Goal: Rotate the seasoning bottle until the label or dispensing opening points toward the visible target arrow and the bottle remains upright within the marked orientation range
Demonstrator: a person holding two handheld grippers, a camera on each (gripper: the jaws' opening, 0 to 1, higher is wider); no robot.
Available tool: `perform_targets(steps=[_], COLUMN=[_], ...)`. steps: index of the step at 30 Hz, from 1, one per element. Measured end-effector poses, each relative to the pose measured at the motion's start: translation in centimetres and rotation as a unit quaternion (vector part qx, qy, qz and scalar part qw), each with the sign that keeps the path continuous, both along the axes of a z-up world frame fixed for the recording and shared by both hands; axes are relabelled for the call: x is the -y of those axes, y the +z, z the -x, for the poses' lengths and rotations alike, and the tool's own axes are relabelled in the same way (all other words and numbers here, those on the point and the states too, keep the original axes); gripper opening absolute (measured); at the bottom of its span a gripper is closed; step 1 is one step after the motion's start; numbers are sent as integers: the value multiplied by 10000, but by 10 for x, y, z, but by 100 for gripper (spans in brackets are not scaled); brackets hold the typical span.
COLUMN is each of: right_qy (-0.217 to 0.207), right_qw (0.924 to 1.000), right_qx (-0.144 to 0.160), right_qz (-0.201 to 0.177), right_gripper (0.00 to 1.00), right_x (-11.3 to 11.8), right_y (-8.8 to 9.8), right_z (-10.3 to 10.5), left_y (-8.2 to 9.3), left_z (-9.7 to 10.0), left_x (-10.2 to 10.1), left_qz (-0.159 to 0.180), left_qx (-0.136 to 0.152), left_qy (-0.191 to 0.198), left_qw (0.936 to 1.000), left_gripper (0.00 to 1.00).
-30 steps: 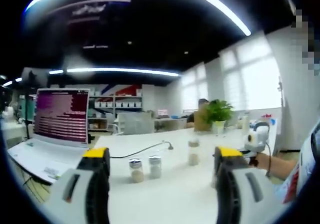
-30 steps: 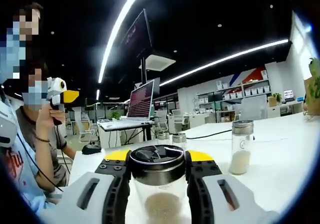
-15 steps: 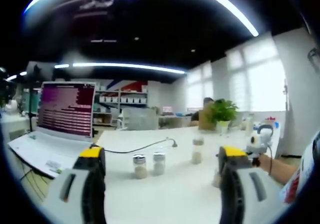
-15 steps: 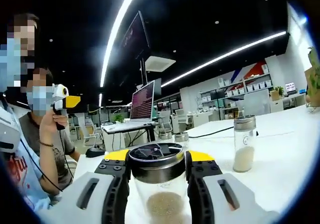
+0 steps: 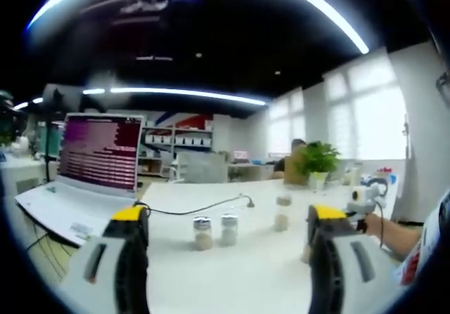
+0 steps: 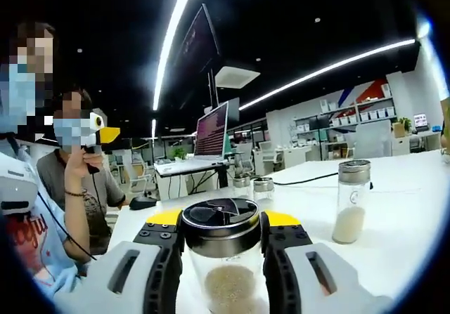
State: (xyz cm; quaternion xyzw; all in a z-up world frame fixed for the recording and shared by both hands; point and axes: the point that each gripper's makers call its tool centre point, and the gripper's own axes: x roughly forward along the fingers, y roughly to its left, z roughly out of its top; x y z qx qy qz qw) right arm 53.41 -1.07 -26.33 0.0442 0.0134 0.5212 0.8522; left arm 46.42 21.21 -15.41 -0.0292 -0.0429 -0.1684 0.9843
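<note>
My right gripper [image 6: 223, 218] is shut on a glass seasoning bottle [image 6: 226, 286] with pale granules inside. The bottle stands upright between the yellow-tipped jaws, its dark metal lid [image 6: 219, 216] level with the tips. My left gripper [image 5: 228, 216] is wide open above the white table [image 5: 246, 279], holding nothing. In the right gripper view the left gripper [image 6: 95, 128] is up at the far left in a person's hand. In the left gripper view the right gripper [image 5: 362, 198] is at the right, also held by a hand.
Two short jars [image 5: 202, 232] [image 5: 228, 230] and a taller jar [image 5: 282, 212] stand mid-table; the taller jar [image 6: 349, 201] is to the right of the held bottle. An open laptop [image 5: 91, 163], a dark cable [image 5: 204, 207] and a potted plant [image 5: 316, 163] are farther back.
Both views have shifted a little as the hands moved. The right gripper still holds the bottle upright and the left gripper stays open.
</note>
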Motion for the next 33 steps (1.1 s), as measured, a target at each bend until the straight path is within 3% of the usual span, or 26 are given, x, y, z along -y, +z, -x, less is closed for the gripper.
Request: perform_targets(steps=[9, 18, 27, 33], right_qy=[565, 737, 1483, 1717], right_qw=[9982, 9969, 9881, 9841], right_qx=[-47, -52, -48, -26], right_qz=[204, 257, 396, 450], right_gripper=[43, 43, 42, 42], right_x=[-2, -2, -4, -5], right_y=[-1, -2, -3, -4], right_z=[-2, -4, 2, 4], left_y=[0, 0, -1, -2], left_z=[0, -2, -3, -4], left_x=[-1, 4, 2, 5], left_qz=[2, 28, 17, -8], left_qx=[-15, -28, -58, -62], left_qy=[24, -70, -38, -58], left_qw=[10000, 10000, 10000, 10000], left_gripper=[100, 100, 100, 100])
